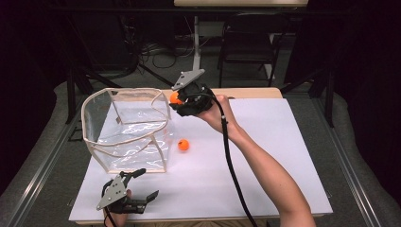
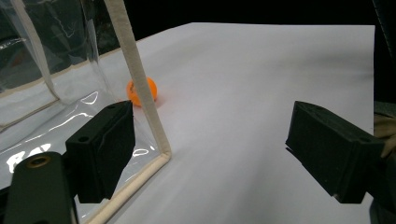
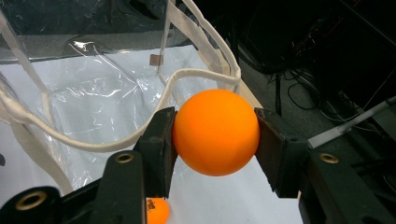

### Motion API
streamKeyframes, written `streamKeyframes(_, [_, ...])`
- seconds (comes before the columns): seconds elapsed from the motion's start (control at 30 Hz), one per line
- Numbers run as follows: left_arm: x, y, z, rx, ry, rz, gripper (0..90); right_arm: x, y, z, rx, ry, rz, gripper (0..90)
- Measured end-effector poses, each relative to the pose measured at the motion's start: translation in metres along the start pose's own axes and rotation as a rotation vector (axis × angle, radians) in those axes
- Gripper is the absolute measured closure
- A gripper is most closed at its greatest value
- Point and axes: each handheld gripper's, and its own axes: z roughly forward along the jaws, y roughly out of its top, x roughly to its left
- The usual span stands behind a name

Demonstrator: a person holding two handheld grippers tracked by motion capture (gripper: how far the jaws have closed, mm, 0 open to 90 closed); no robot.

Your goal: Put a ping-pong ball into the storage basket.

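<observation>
Surroundings first: white sheet (image 1: 265,142) covers the table, with grey floor, a dark chair (image 1: 246,45) and loose cables (image 1: 161,54) behind it. Clear plastic bag (image 1: 127,130) stands open on the sheet at left; its film is glossy and crinkled, edged with cream fabric trim, and its rim sags in a curve on the near right side. Right gripper (image 1: 176,99) pinches 1 orange ball (image 3: 216,132) between its 2 black jaws, held up just beside that sagging rim at the bag's far right corner; the trim runs right behind the ball in the right gripper view. Ball surface is smooth, matte, round. Second orange ball (image 1: 183,144) lies on the sheet just right of the bag's side wall, apart from both tools; in the left gripper view the bag's upright trim edge partly hides it. Left gripper (image 1: 142,184) rests low at the near left of the sheet, jaws spread wide with nothing between them, its near jaw just beside the bag's bottom corner.
</observation>
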Motion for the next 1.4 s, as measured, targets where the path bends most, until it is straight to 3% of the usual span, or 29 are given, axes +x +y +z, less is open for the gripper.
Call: streamKeyframes(1.4, [0.001, 0.001, 0.002, -0.001, -0.006, 0.000, 15.6, 0.027, 0.032, 0.016, -0.036, 0.027, -0.078, 50.7])
